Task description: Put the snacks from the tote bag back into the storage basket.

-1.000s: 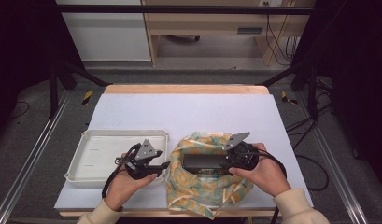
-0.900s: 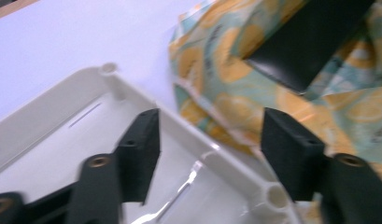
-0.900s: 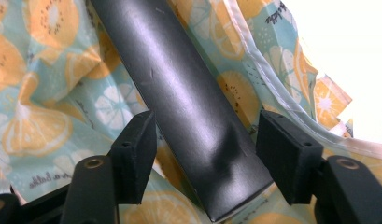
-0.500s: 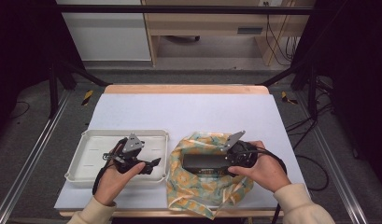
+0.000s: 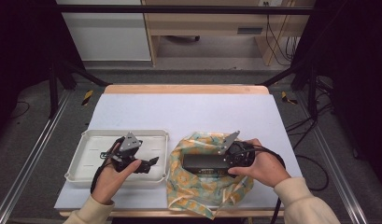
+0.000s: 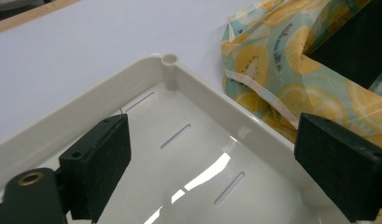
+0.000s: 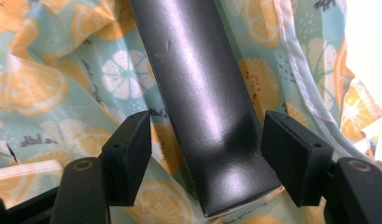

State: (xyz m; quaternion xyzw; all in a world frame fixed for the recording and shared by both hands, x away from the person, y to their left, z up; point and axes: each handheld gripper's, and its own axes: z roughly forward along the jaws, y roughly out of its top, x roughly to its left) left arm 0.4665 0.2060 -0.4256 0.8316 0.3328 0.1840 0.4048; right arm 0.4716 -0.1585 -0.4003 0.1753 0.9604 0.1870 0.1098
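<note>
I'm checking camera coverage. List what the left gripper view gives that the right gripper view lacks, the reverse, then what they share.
Left gripper view: the white tray with its slots and corner post, the bare table, and the left gripper open over the tray. Right gripper view: the right gripper, jaws either side of the black box at its dented end, one jaw clear of it. Shared: the fruit-print cloth and the black box.

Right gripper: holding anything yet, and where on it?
Not gripped: the right gripper is open, its jaws straddling the near end of the black box lying on the fruit-print cloth.
</note>
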